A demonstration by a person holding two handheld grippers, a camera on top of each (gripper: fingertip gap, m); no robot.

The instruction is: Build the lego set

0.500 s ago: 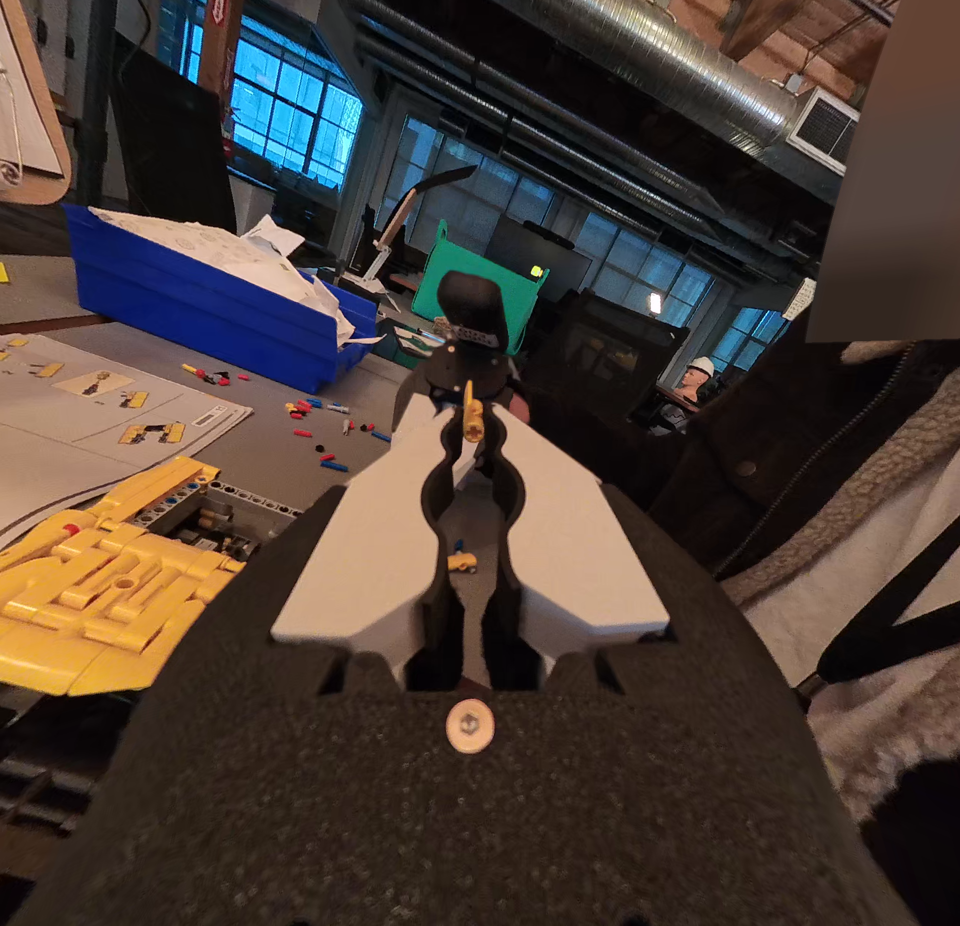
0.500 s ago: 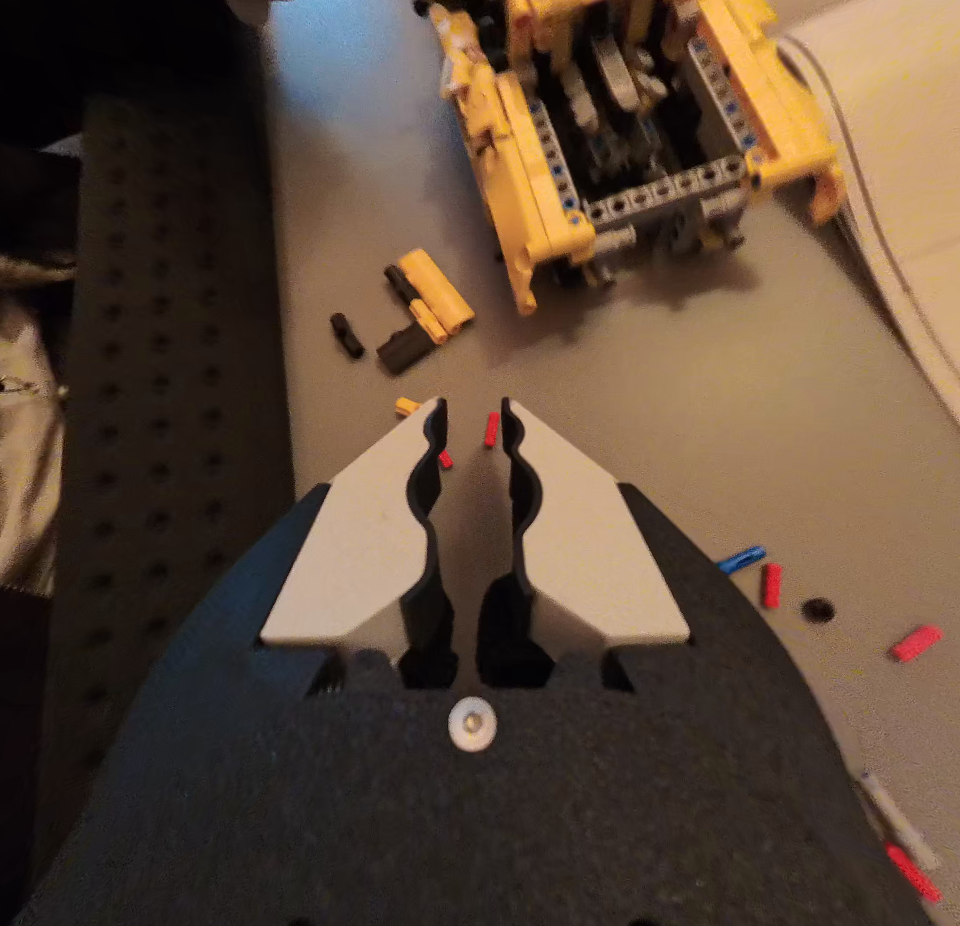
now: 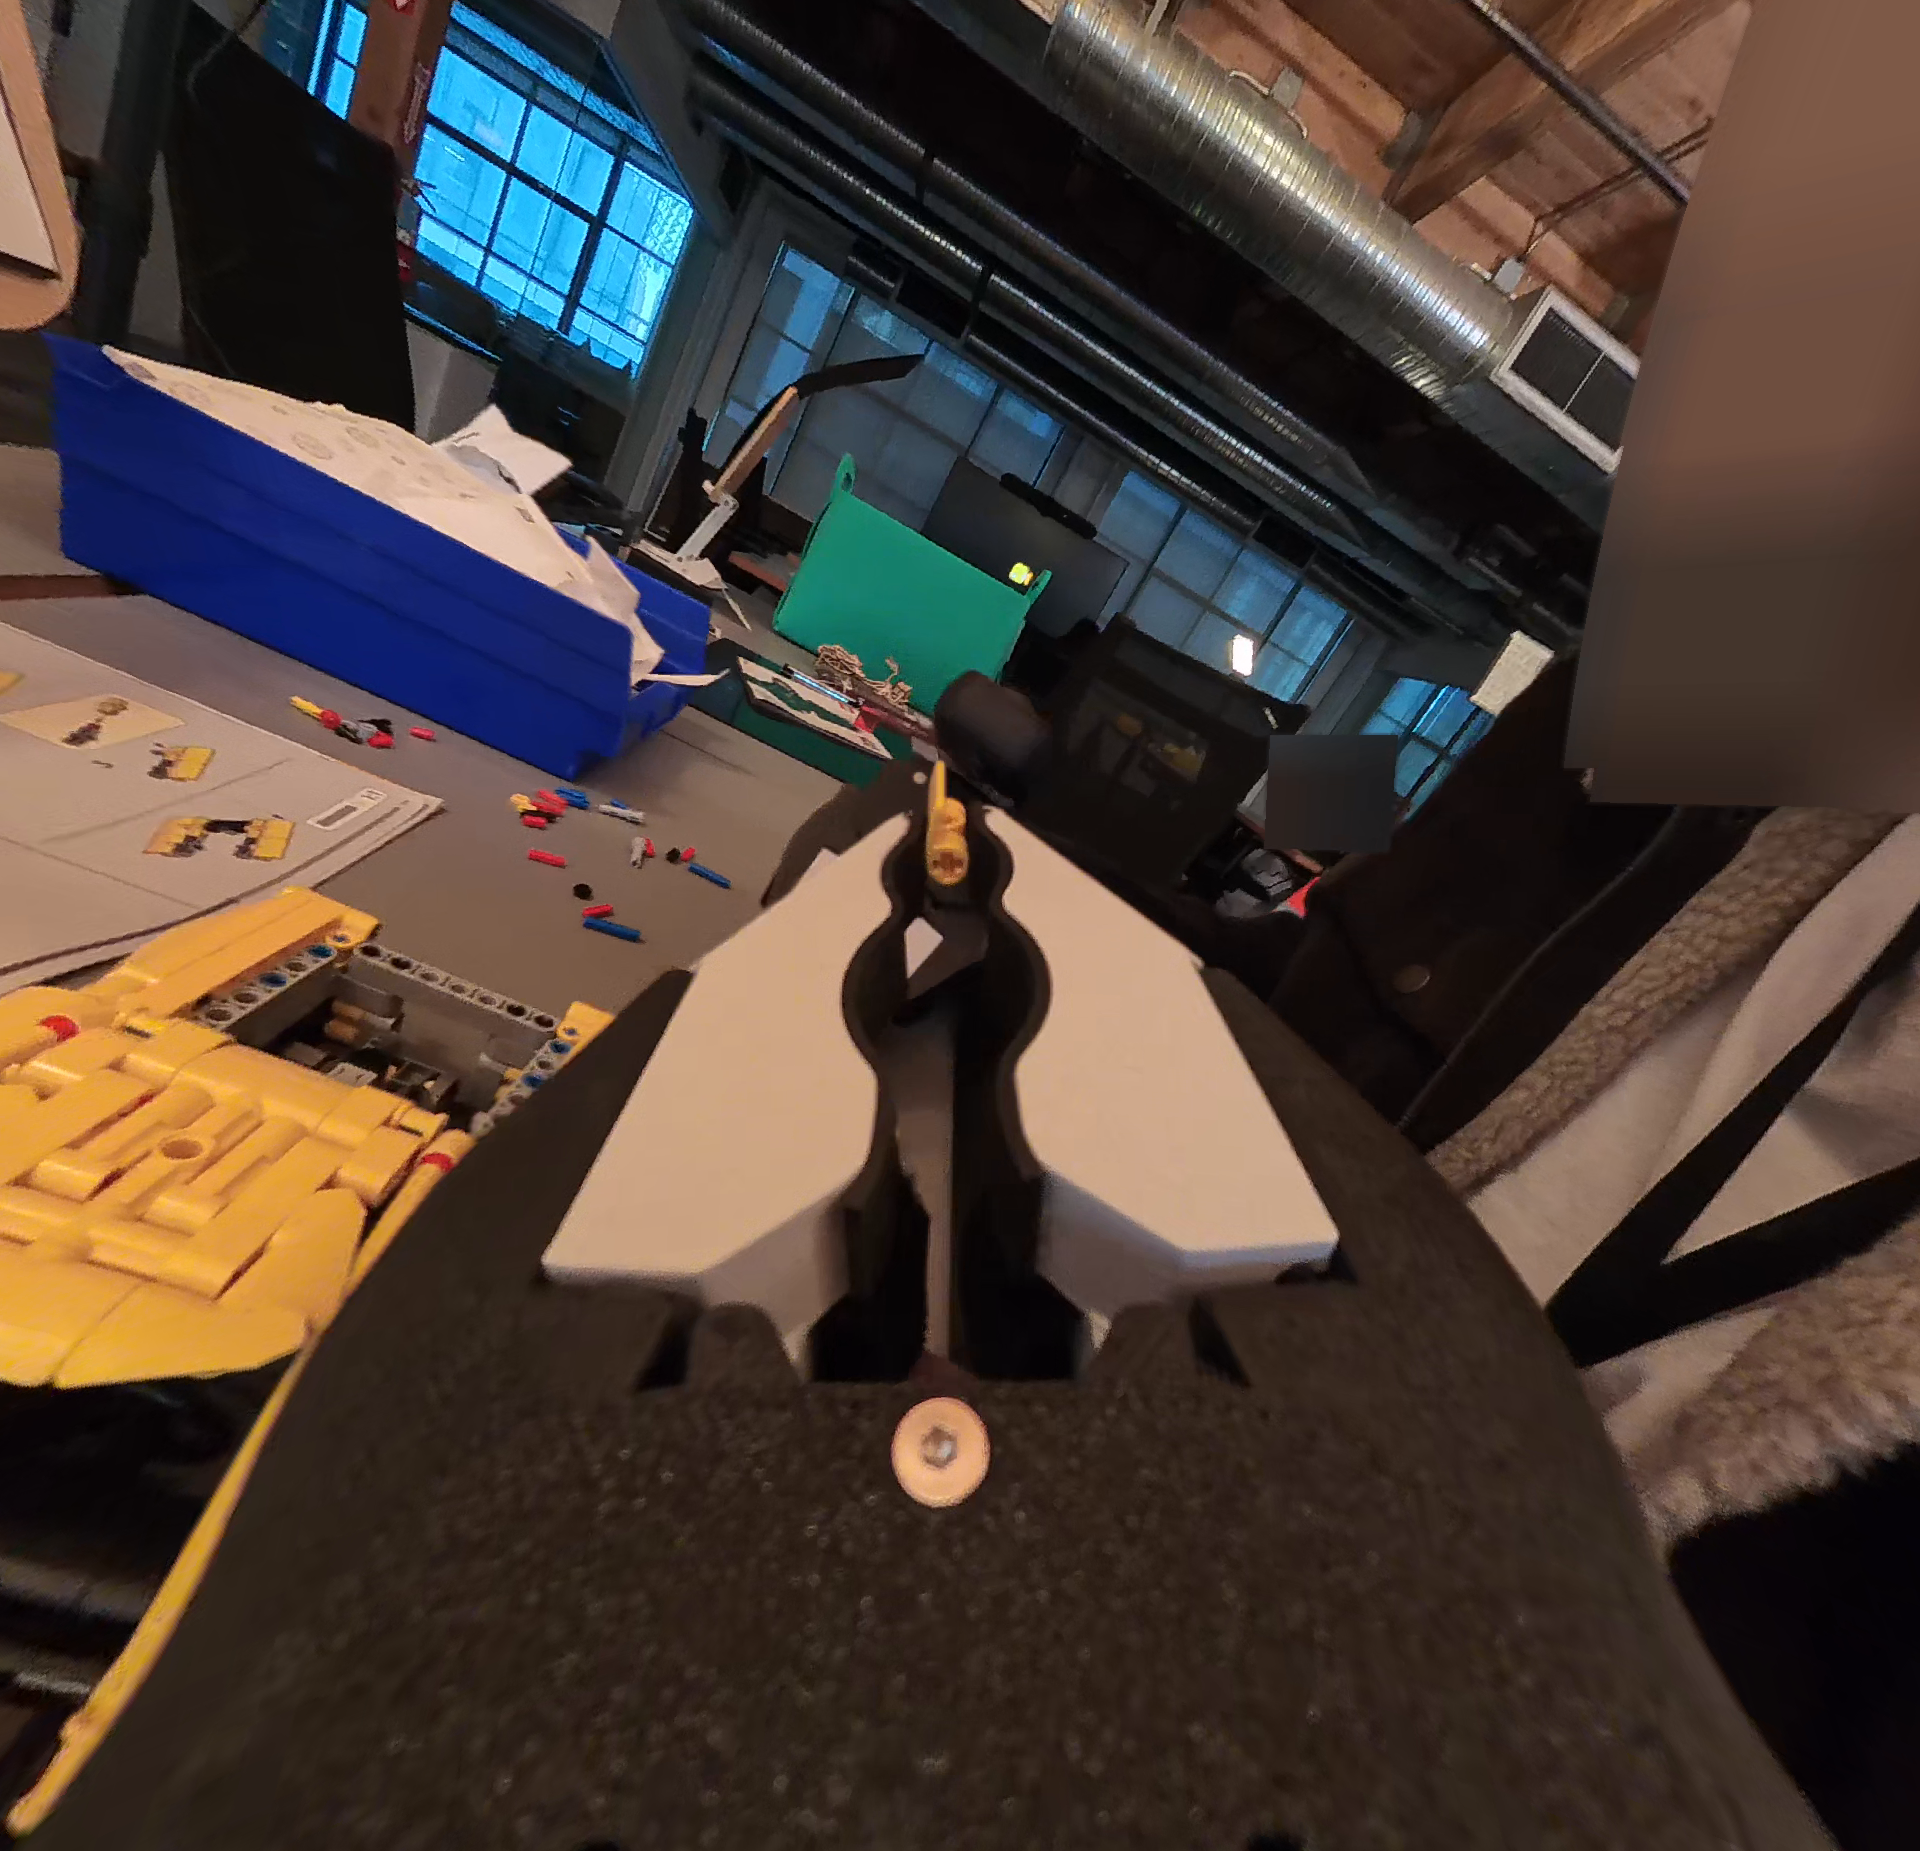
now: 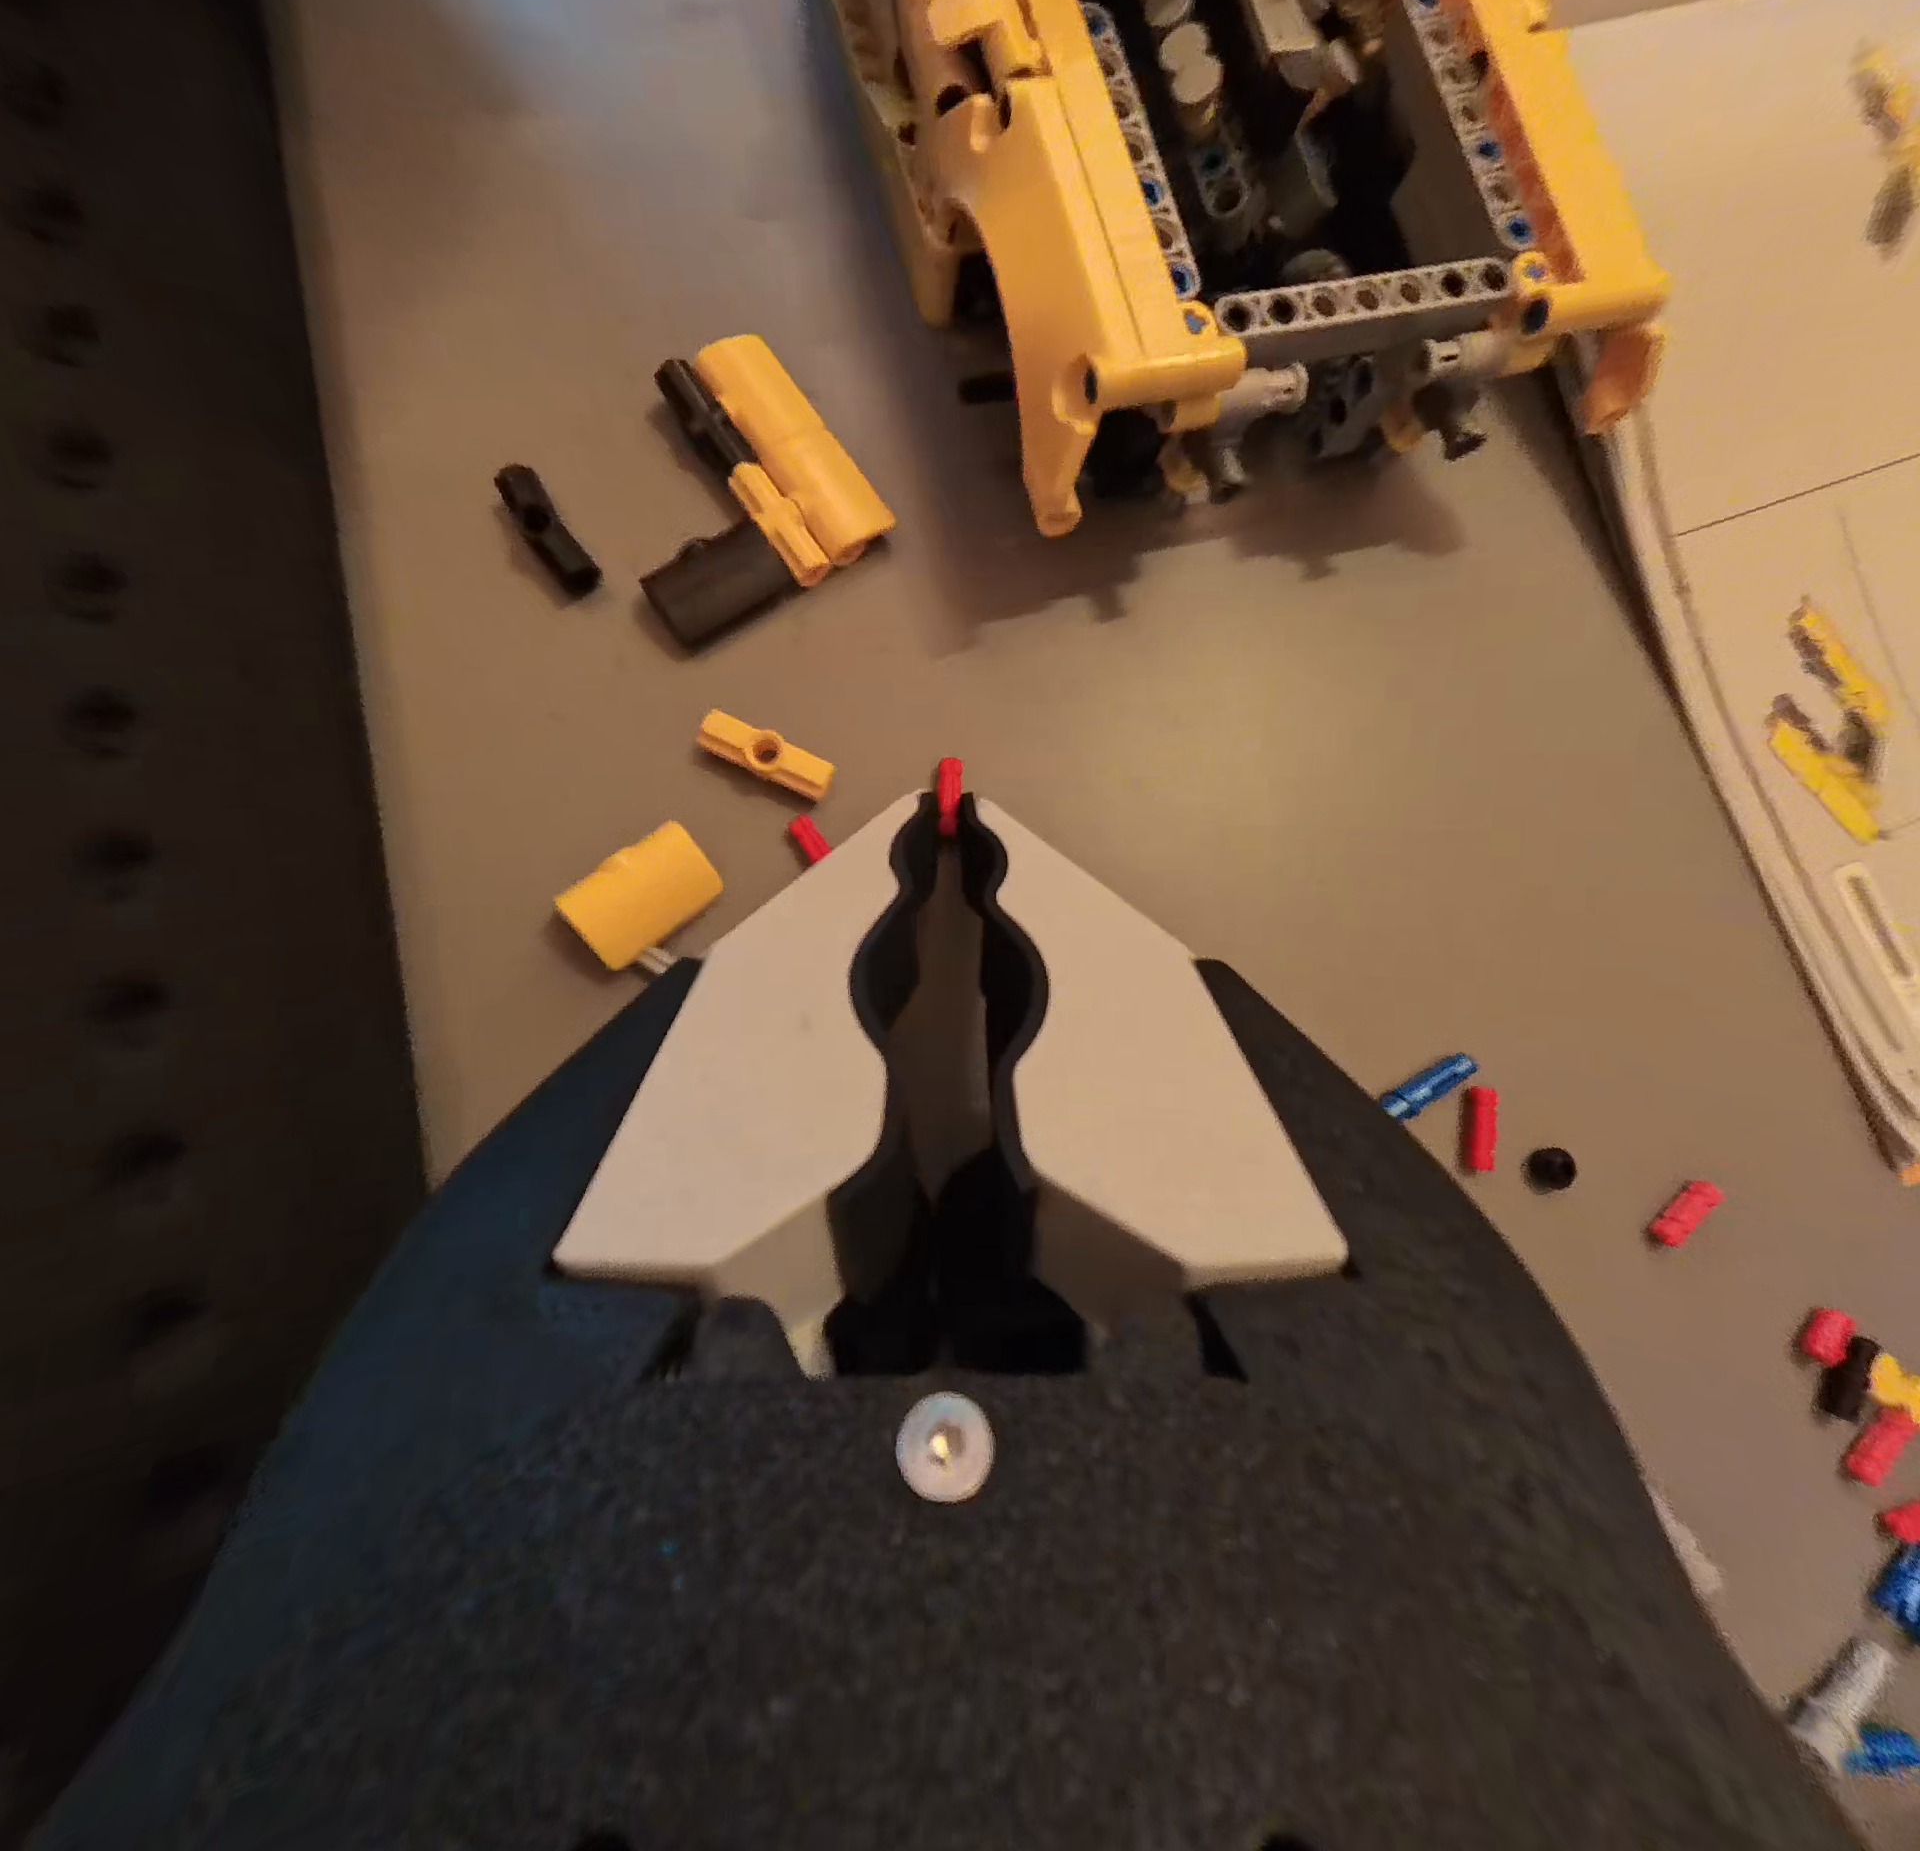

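Observation:
My left gripper [image 3: 948,837] is shut on a small yellow lego connector [image 3: 945,833] and holds it up in the air, right of the yellow lego model [image 3: 187,1126]. My right gripper [image 4: 948,809] is shut on a small red pin [image 4: 948,785], just above the grey table. The yellow model [image 4: 1247,191] with its grey beam frame lies ahead to the right. A yellow connector [image 4: 766,754], a yellow cylinder [image 4: 639,895] and another red pin [image 4: 807,837] lie just left of the right gripper's fingertips.
A yellow and black sub-assembly [image 4: 764,482] and a black pin [image 4: 545,531] lie farther ahead on the left. Loose red, blue and black pins [image 4: 1475,1126] lie to the right. The instruction booklet [image 4: 1787,554] lies at far right. A blue bin [image 3: 343,565] with papers stands behind. A person's jacket [image 3: 1662,1074] is at right. The left gripper's tips are roughly 20 cm from the right gripper's.
My right gripper has shut on the red pin that lay between its open fingers and has lifted back a little. My left gripper still holds the yellow connector and has tilted upward.

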